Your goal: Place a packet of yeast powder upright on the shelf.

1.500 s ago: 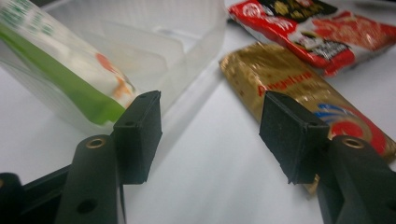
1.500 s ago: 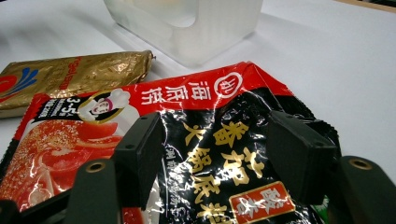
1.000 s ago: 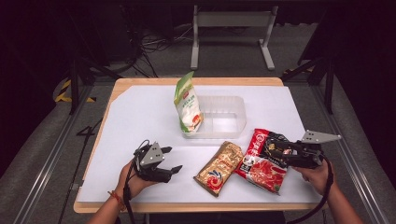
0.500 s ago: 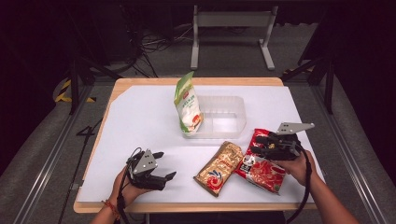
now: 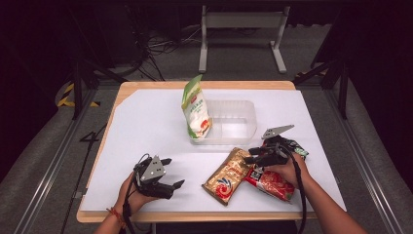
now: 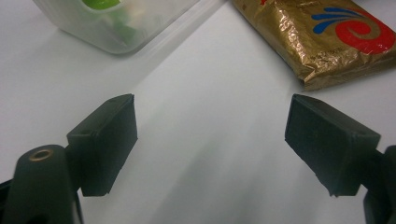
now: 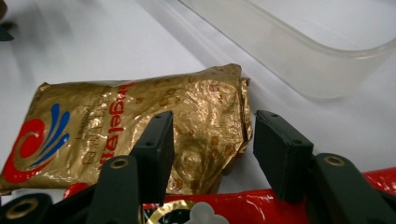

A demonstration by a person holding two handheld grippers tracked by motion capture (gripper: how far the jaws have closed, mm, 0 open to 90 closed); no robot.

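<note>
Gold snack packet (image 5: 227,177) lying flat on the white surface (image 5: 146,126), at about 6 o'clock from the clear plastic tub (image 5: 229,123) and near the front edge; in the right gripper view the same packet (image 7: 140,135) has its crinkled upper end between the two black jaws. Right hand-held gripper (image 5: 253,158) held low over that upper end, jaws parted and not closed on the packet, the person's right hand (image 5: 285,170) behind it. Red snack packet (image 5: 272,180) at 3 o'clock of the gold one, touching or slightly overlapping it, partly under the right hand; its red edge (image 7: 261,205) shows beneath the jaws in the right gripper view. Green-and-white bag (image 5: 195,109) standing upright at the 9 o'clock end of the tub, leaning on its wall. Left hand-held gripper (image 5: 173,173) at 9 o'clock of the gold packet, well apart from it, held in the left hand (image 5: 134,192); the left gripper view shows its jaws wide open over bare surface, with the gold packet (image 6: 322,37) at 1 o'clock and the tub corner (image 6: 116,28) at 11 o'clock.
</note>
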